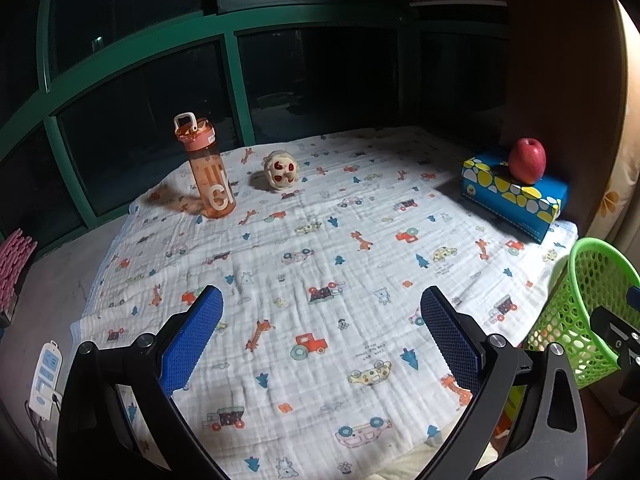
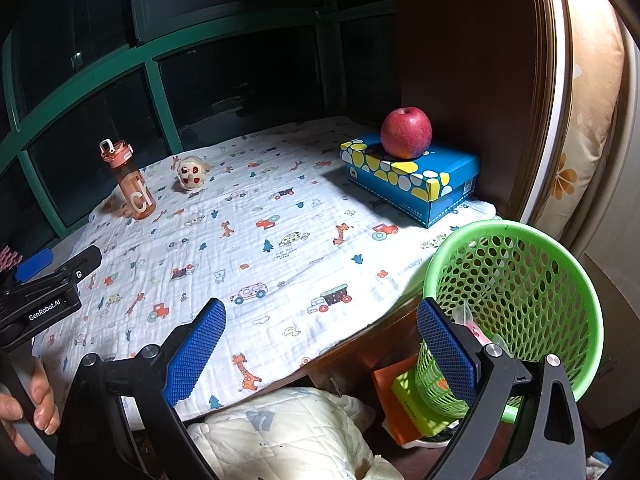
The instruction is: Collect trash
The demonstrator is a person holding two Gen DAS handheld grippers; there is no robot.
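Note:
A green mesh basket [image 2: 516, 304] stands off the table's right edge, with some scraps inside; it also shows in the left wrist view [image 1: 580, 312]. My left gripper [image 1: 320, 336] is open and empty above the near part of the patterned cloth [image 1: 320, 240]. My right gripper [image 2: 320, 344] is open and empty over the table's front right edge, its right finger [image 2: 444, 348] against the basket's near side. The left gripper also shows at the left of the right wrist view [image 2: 40, 280].
An orange water bottle [image 1: 208, 168] and a small plush toy [image 1: 280, 170] stand at the back left. A red apple [image 1: 527, 160] sits on a blue spotted box [image 1: 512, 196] at the back right. A dark wooden panel [image 2: 460, 60] is behind it. Bedding [image 2: 280, 436] lies below the table edge.

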